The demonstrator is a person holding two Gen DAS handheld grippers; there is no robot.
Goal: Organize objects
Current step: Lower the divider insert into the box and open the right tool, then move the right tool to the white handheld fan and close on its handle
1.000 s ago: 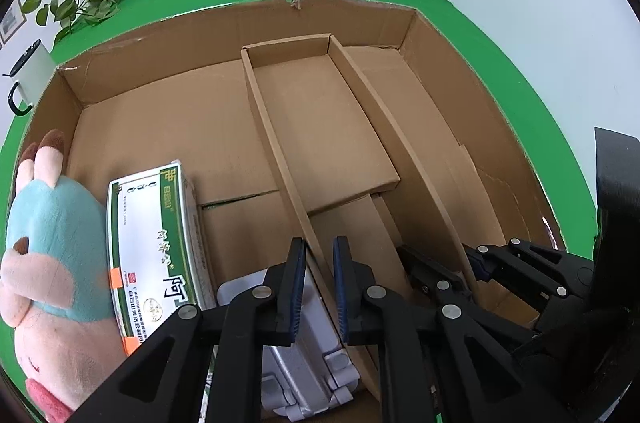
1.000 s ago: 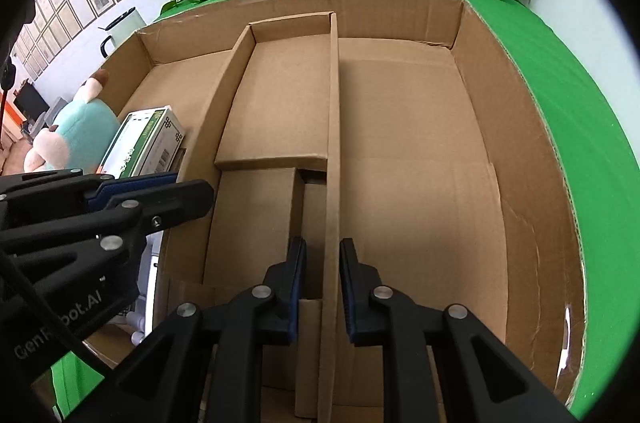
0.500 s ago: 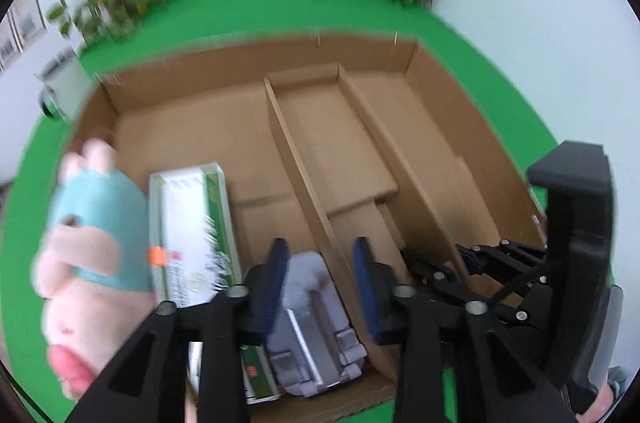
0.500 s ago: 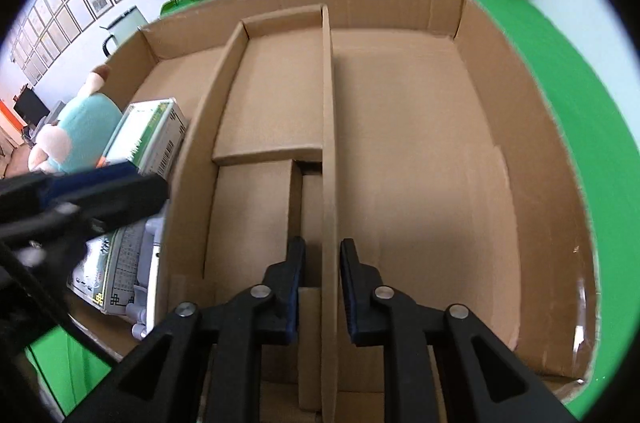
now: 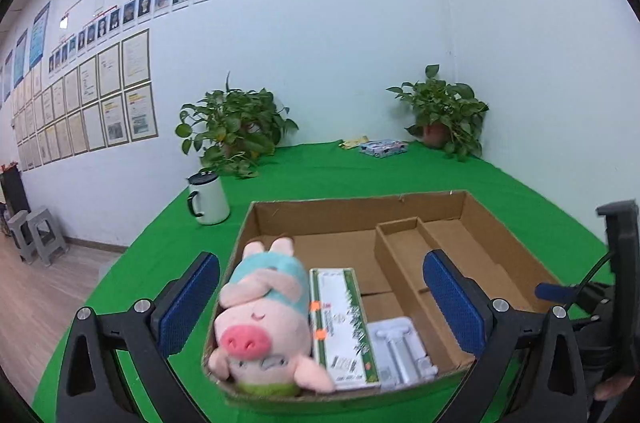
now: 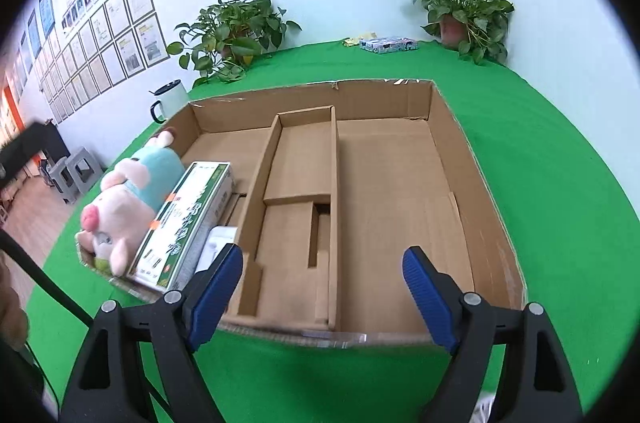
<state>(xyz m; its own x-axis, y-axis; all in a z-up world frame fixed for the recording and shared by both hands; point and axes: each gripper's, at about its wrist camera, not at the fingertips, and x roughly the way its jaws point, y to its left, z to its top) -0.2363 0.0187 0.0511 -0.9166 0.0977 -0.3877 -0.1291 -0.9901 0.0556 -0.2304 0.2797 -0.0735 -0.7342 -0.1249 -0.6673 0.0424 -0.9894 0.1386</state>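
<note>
A brown cardboard box [image 5: 360, 211] [image 6: 448, 127] with dividers lies on the green table. Its left compartment holds a pink pig plush [image 5: 262, 319] [image 6: 120, 199], a green and white carton [image 5: 342, 323] [image 6: 186, 215] and a white blister pack [image 5: 398, 347] [image 6: 218, 241]. The middle and right compartments hold nothing. My left gripper [image 5: 318, 303] is open and empty, raised in front of the box's near left end. My right gripper [image 6: 322, 285] is open and empty above the box's near wall.
A white mug [image 5: 208, 199] [image 6: 168, 99] stands left of the box. Two potted plants [image 5: 232, 127] [image 5: 444, 111] and a small blue pack [image 5: 382, 147] [image 6: 386, 44] sit at the table's far edge. Grey stools [image 5: 34, 233] stand on the floor at left.
Both grippers have opened wide and pulled back and up from inside the box. The left one swung up so the wall and whole table now show.
</note>
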